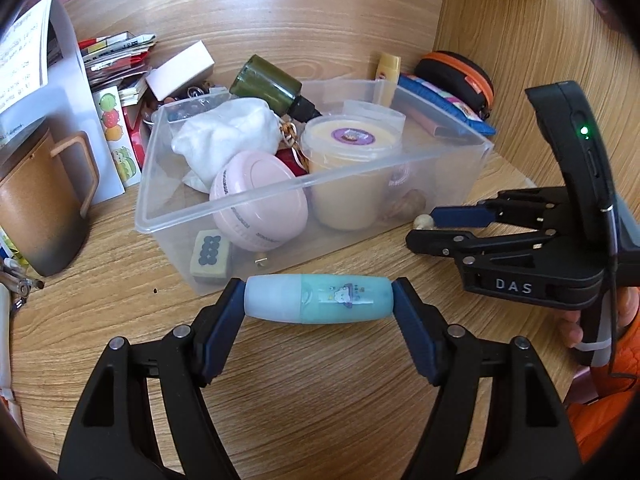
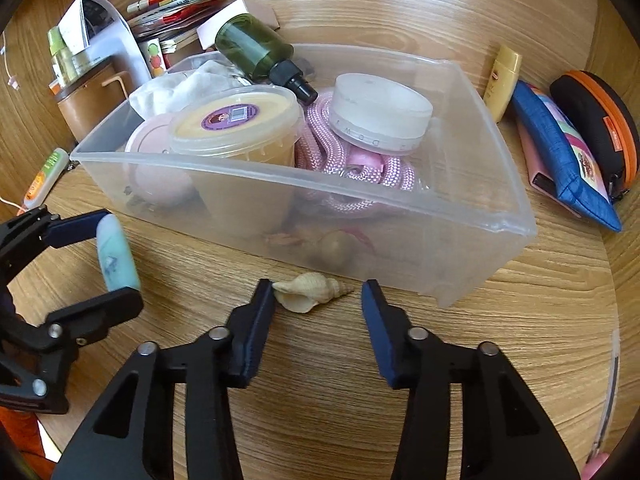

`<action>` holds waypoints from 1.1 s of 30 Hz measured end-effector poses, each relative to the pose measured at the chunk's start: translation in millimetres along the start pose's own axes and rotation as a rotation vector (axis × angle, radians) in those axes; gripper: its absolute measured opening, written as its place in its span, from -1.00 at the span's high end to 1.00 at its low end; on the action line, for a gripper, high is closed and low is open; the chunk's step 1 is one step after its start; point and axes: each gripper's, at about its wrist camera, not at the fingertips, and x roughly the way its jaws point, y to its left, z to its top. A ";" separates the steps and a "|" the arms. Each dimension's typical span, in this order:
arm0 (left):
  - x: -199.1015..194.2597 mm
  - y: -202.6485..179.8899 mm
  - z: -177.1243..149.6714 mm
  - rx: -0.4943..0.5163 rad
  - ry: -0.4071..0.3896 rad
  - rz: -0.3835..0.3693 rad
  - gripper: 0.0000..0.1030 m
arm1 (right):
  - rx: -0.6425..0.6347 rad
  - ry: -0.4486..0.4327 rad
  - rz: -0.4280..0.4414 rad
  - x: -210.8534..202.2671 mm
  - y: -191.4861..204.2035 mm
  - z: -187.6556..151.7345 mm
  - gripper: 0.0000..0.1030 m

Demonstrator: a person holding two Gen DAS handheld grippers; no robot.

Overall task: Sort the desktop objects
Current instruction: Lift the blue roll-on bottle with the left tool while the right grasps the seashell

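My left gripper (image 1: 319,300) is shut on a pale teal tube (image 1: 320,299), held end to end just above the wooden desk in front of the clear plastic bin (image 1: 240,196). From the right wrist the same tube (image 2: 116,252) shows in the left gripper (image 2: 118,254) at the left edge. My right gripper (image 2: 318,296) straddles a cream seashell (image 2: 308,290) lying on the desk by the bin's (image 2: 360,196) near wall. Its left pad touches the shell and a small gap remains at the right pad, so it is open. The left wrist view shows the right gripper (image 1: 426,226) at the shell (image 1: 424,222).
The bin holds a yellow tub (image 2: 236,120), a green spray bottle (image 2: 256,52), a white jar (image 2: 380,112), pink rope and a pink round case (image 1: 260,200). A brown mug (image 1: 44,200) and papers stand left. A blue pouch (image 2: 560,152), an orange-trimmed case (image 2: 600,120) and a yellow tube (image 2: 502,84) lie right.
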 end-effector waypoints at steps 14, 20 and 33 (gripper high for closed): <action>-6.3 5.4 -4.6 -0.027 -0.037 0.014 -0.41 | -0.024 -0.042 0.042 -17.9 7.9 -4.9 0.41; -13.6 7.8 -6.6 -0.058 -0.047 0.030 -0.41 | -0.038 -0.089 0.047 -42.3 9.0 -10.0 0.41; -45.1 9.2 6.2 -0.127 -0.131 0.086 -0.41 | -0.045 -0.211 0.060 -83.3 -2.4 -1.8 0.41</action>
